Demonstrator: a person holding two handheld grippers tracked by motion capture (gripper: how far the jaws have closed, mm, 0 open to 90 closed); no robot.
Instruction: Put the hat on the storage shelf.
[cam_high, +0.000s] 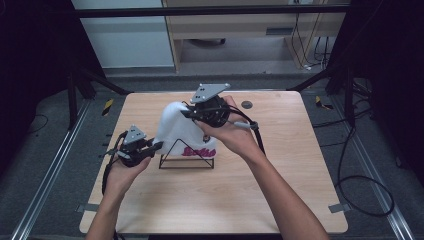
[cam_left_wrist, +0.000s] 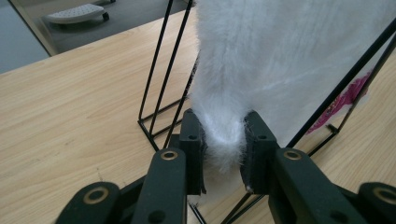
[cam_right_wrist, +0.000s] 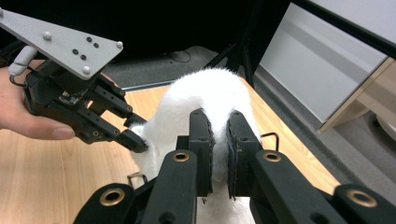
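Draping a white fuzzy hat (cam_high: 177, 127) over the black wire stand (cam_high: 187, 159) near the middle of the wooden table (cam_high: 280, 200), not yet settled. Pinching its lower edge with the left gripper (cam_left_wrist: 223, 144), clamping the crown fabric with the right gripper (cam_right_wrist: 219, 140). Still needing straightening and release. Looking soft, furry, pink lettering (cam_high: 199, 151) showing low on the front.

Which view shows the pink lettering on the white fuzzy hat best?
The high view: the pink lettering faces the camera on the white fuzzy hat over the wire stand. The left gripper view catches part of it behind the wires; the right gripper view shows white fur.
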